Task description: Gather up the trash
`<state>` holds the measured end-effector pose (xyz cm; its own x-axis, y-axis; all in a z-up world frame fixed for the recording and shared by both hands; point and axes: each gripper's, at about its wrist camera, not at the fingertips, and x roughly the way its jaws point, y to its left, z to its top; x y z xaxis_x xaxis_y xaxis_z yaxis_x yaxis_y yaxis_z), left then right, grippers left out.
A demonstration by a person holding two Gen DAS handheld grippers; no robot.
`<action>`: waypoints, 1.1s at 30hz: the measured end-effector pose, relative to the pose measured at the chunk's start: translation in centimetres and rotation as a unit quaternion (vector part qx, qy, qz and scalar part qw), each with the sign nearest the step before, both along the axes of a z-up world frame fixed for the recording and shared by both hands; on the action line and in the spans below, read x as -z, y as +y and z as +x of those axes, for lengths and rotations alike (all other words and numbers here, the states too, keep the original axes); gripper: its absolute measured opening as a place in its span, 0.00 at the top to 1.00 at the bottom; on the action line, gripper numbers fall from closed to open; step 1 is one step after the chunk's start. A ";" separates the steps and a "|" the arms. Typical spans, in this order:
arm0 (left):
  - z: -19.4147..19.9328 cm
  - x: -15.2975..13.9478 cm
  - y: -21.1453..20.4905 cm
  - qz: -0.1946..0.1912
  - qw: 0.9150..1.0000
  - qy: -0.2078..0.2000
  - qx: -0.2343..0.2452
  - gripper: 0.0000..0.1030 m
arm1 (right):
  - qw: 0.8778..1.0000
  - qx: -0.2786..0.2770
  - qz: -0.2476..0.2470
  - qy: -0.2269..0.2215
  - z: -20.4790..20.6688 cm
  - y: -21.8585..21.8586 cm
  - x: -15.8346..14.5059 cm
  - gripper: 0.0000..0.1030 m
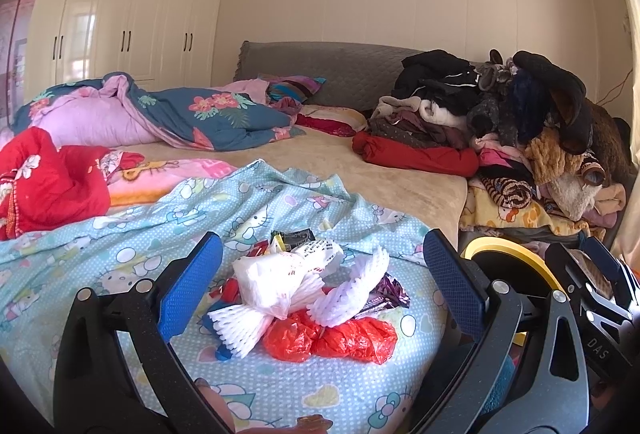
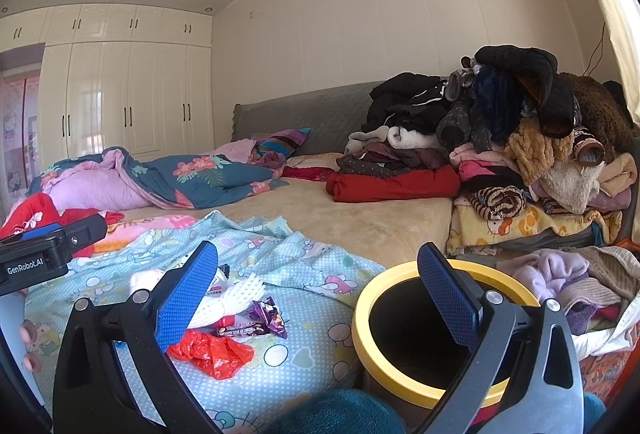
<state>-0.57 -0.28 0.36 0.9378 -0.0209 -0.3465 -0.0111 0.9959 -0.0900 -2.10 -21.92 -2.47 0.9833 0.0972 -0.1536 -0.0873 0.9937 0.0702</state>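
Bed (image 1: 340,161) with a light blue cartoon-print sheet (image 1: 120,242) fills the room, a tall heap of dark and pastel clothes (image 1: 520,121) at its far right. Near right stands a black bin with a yellow rim (image 2: 362,318). Near centre on the sheet lies the trash: white foam netting (image 1: 348,290), red plastic bags (image 1: 332,340), a purple wrapper (image 2: 269,314). Left claw (image 1: 320,282) gapes wide around the pile; right claw (image 2: 316,294) is spread wide too, gripping nothing.
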 end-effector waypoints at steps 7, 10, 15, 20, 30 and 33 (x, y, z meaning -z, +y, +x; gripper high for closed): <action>0.0 -0.3 0.2 0.000 1.000 -0.003 -0.002 0.10 | 1.000 0.000 0.001 0.001 0.1 0.0 0.1 0.06; 0.0 -0.3 0.3 -0.001 1.000 -0.002 -0.001 0.10 | 1.000 0.000 0.001 0.001 0.1 0.0 0.0 0.06; 0.0 -0.3 0.2 -0.001 1.000 -0.002 -0.001 0.10 | 1.000 -0.002 0.001 0.003 0.1 0.0 0.1 0.06; 0.4 -0.3 0.5 -0.004 1.000 -0.001 -0.013 0.10 | 0.999 -0.022 -0.004 0.022 0.9 0.8 0.7 0.06; 1.2 -0.2 4.3 -0.029 0.998 -0.006 -0.064 0.10 | 0.995 -0.086 -0.026 0.046 2.6 4.9 0.3 0.06; 1.3 0.0 5.9 -0.034 0.996 -0.009 -0.081 0.10 | 0.993 -0.106 -0.029 0.052 3.6 6.0 -0.3 0.06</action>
